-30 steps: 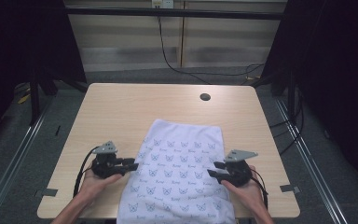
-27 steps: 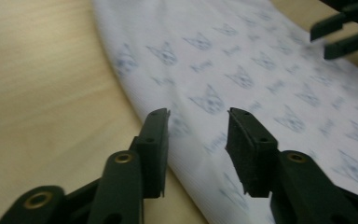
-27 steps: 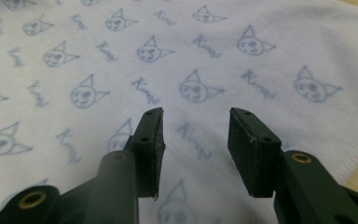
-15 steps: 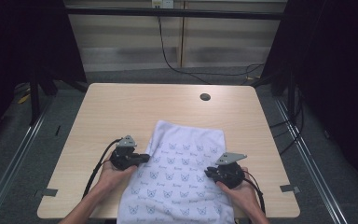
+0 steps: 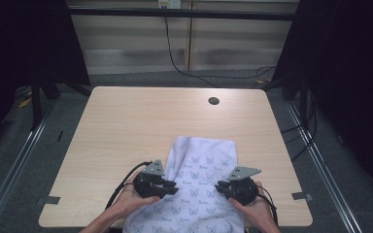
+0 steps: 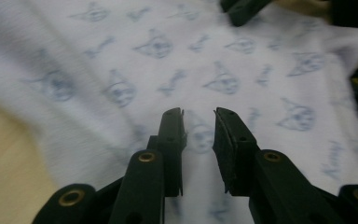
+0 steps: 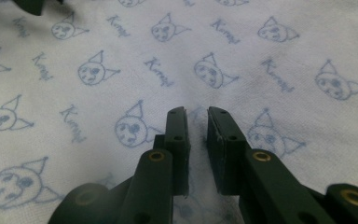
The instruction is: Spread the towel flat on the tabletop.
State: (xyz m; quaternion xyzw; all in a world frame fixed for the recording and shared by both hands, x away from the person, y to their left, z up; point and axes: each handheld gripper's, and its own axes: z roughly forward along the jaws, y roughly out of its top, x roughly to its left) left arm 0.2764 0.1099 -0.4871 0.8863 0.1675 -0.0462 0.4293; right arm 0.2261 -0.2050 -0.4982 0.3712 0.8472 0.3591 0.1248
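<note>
A white towel (image 5: 199,184) printed with small blue cat faces lies on the near half of the desk (image 5: 126,126), a little right of the middle. Its far edge sits about midway across the wood, and its near end runs to the near edge of the desk, between the person's two hands.

The left claw (image 5: 171,187) rests on the towel's left side and points right, toward the middle of the cloth. Its jaws have just been opening and now stand a narrow gap apart. In the left gripper view (image 6: 199,128) the printed cloth shows through that gap, and the pads do not press on anything.

The right claw (image 5: 223,187) sits on the towel's right side, pointing left toward the other claw. The two claws are near each other but apart. In the right gripper view (image 7: 198,123) its jaws stand narrowly apart, slightly closer than those of the left claw. Flat cloth shows between them, with nothing pinched.

A small dark round hole (image 5: 213,101) sits in the desk's far right part, well apart from the towel.
</note>
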